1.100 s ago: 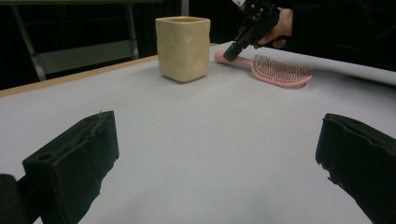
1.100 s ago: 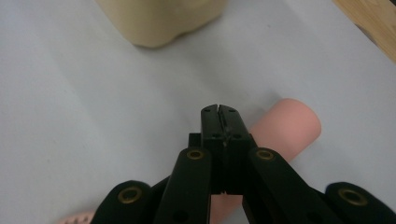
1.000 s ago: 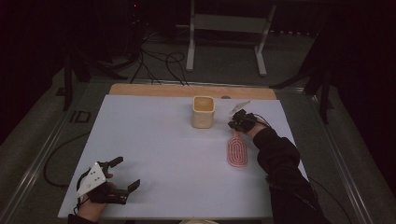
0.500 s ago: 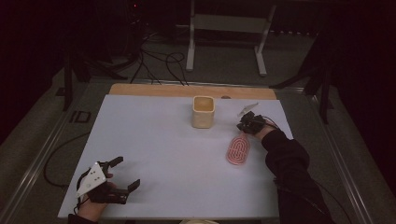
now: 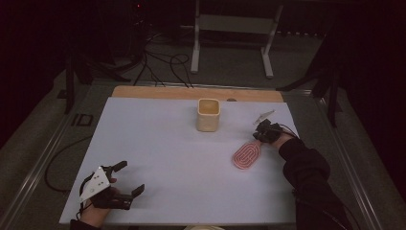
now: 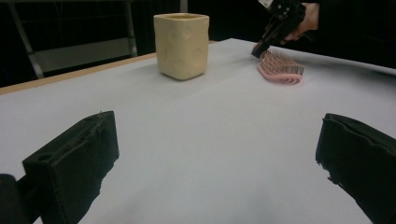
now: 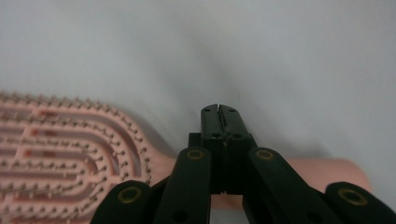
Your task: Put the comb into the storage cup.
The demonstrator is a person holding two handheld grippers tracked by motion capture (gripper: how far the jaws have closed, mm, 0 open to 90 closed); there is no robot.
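A pink hairbrush (image 5: 246, 155) lies bristles up on the white sheet at the right, its handle pointing toward the far right. My right gripper (image 5: 261, 136) is shut, its jaws meeting tip to tip right over the brush handle (image 7: 327, 175); the handle runs under the jaws, and I cannot tell whether it is pinched. In the right gripper view the bristled head (image 7: 70, 154) lies at the left of the right gripper (image 7: 218, 109). A cream cup (image 5: 208, 115) stands upright at the far middle. My left gripper (image 5: 131, 177) rests open at the near left, nothing between its jaws.
The white sheet (image 5: 167, 158) covers the table, with a bare wooden strip (image 5: 158, 92) along the far edge. A metal stand (image 5: 230, 28) and cables (image 5: 163, 62) are on the floor beyond. The left gripper view shows the cup (image 6: 182, 44) and brush (image 6: 280, 70) ahead.
My right hand has moved to the right. The brush handle has swung that way with it, so the brush now lies tilted instead of straight. The left gripper stayed put.
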